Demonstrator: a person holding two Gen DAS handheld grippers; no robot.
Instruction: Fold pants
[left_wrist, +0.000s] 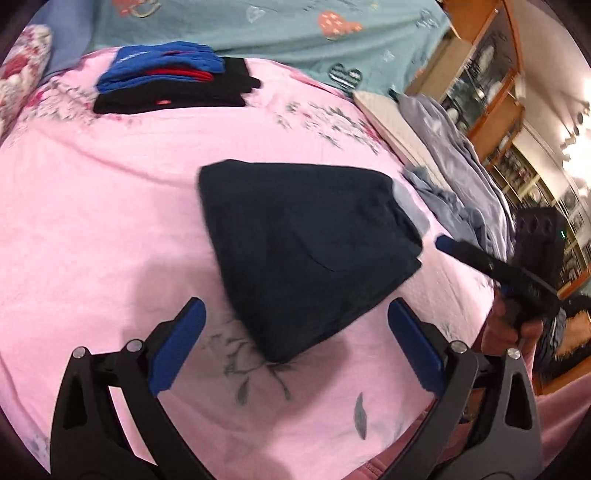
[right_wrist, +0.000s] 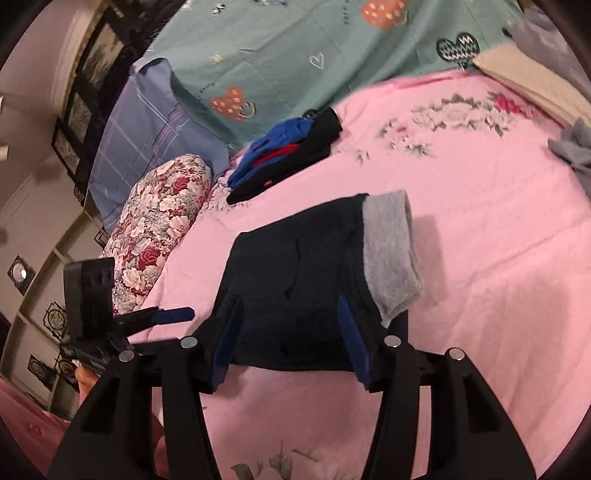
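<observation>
Two black grippers with blue pads flank the folded dark navy fleece pants (right_wrist: 295, 273) on the pink floral bedsheet (right_wrist: 480, 258). The left gripper (left_wrist: 295, 332) gapes wide with nothing between its pads, just short of the pants' near corner. The right gripper (right_wrist: 288, 339) is half open over their near edge, not pinching.

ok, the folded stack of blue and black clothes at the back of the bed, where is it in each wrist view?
Left wrist: the stack of blue and black clothes sits upper left, beyond the dark folded pants.
Right wrist: the stack is upper centre, beside the floral pillow.
Shared landmark: the teal heart-print sheet just behind it.
</observation>
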